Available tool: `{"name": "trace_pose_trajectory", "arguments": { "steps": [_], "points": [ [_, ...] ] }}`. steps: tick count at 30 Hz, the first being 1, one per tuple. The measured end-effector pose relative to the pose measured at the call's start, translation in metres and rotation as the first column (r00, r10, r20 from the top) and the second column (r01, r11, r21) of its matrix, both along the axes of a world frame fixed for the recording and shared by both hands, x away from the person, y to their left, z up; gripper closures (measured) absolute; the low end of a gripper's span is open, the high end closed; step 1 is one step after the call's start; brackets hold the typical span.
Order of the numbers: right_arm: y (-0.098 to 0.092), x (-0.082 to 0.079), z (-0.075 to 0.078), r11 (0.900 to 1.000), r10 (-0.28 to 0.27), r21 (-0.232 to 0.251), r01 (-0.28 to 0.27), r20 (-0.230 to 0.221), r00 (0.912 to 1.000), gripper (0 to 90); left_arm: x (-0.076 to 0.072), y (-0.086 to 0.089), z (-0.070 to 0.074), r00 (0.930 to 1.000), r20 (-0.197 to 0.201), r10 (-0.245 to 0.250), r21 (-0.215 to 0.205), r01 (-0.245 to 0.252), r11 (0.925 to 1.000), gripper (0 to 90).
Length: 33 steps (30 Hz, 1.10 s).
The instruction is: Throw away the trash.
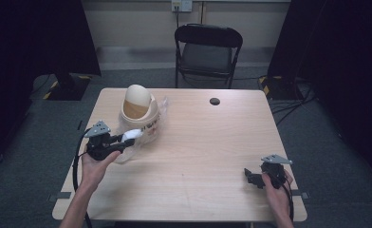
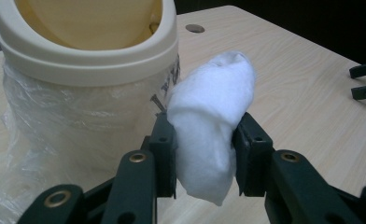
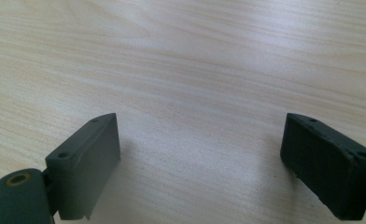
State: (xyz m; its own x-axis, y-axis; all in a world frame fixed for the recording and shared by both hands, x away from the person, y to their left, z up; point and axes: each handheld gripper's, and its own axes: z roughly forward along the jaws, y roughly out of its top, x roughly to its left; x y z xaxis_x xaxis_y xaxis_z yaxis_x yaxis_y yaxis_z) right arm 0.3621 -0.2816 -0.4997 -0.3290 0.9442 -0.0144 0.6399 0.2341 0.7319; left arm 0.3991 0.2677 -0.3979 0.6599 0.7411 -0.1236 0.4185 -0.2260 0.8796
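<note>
Clamped between the left gripper's point(image 2: 204, 149) jaws, a white wad of tissue point(image 2: 209, 126) sits just beside the cream swing-lid bin point(image 2: 85, 60) lined with a clear plastic bag point(image 2: 55, 135). Well apart, the right gripper point(image 3: 200, 154) rests wide open and empty over bare wooden table point(image 3: 195, 60). Beyond the table stands a black folding chair point(image 1: 208, 50).

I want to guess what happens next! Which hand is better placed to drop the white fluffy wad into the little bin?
Probably the left. The left gripper is shut on the white wad, right beside the bin. The right gripper is open over bare table, far off.
</note>
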Motion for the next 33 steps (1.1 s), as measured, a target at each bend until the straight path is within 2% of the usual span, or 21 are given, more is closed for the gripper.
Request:
{"name": "trace_pose_trajectory", "arguments": {
  "steps": [5, 12, 14, 20, 25, 28, 33],
  "points": [
    [0.000, 0.000, 0.000, 1.000, -0.002, 0.001, 0.002, 0.000, 1.0000, 11.2, 0.009, 0.003, 0.006, 0.9997, 0.009, 0.022, 0.009, -0.022, 0.9997, 65.3],
    [0.000, 0.000, 0.000, 1.000, -0.002, 0.001, 0.002, 0.000, 1.0000, 11.2, 0.021, 0.004, 0.013, 0.9996, 0.018, 0.024, 0.016, -0.024, 0.9996, 65.3],
    [0.000, 0.000, 0.000, 1.000, -0.001, 0.000, 0.001, 0.000, 1.0000, 11.2, 0.028, 0.005, 0.016, 0.9992, 0.019, 0.036, 0.016, -0.036, 0.9992, 65.3],
    [0.000, 0.000, 0.000, 1.000, -0.001, 0.000, 0.001, 0.000, 1.0000, 11.2, 0.040, 0.005, 0.016, 0.9984, 0.010, 0.055, 0.030, -0.056, 0.9980, 65.3],
    [0.000, 0.000, 0.000, 1.000, -0.001, 0.000, 0.001, 0.000, 1.0000, 11.2, 0.050, 0.005, 0.024, 0.9979, 0.013, 0.064, 0.034, -0.065, 0.9973, 65.2],
    [0.000, 0.000, 0.000, 1.000, -0.001, 0.000, 0.001, 0.000, 1.0000, 11.2, 0.057, 0.004, 0.027, 0.9979, 0.015, 0.063, 0.062, -0.064, 0.9960, 65.1],
    [0.000, 0.000, 0.000, 1.000, -0.001, 0.000, 0.001, 0.000, 1.0000, 11.2, 0.067, 0.003, 0.027, 0.9974, -0.002, 0.072, 0.060, -0.072, 0.9956, 64.6]
  ]
}}
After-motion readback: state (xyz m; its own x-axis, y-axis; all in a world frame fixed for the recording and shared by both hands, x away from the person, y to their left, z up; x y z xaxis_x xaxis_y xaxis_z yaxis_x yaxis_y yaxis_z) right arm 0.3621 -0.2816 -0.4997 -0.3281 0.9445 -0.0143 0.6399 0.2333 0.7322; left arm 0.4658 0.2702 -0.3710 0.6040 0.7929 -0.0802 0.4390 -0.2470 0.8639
